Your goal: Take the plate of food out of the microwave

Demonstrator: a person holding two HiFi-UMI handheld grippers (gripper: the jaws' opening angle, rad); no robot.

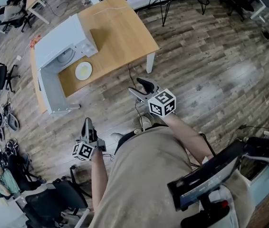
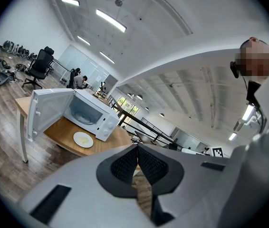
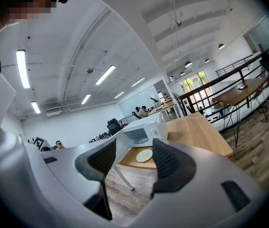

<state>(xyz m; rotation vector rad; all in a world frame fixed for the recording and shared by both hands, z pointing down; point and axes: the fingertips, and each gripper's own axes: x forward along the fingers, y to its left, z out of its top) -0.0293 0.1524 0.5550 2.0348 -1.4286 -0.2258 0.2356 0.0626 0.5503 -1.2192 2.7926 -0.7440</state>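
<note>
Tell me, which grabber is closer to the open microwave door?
Left. The left gripper hangs just short of the microwave door, near its outer edge, not touching. The right gripper is farther right, facing the table.

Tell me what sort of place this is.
Probably an open-plan office or workshop. An office chair stands at the far side, long ceiling lights run overhead, and a wooden table carries a microwave with a plate in front of it.
</note>
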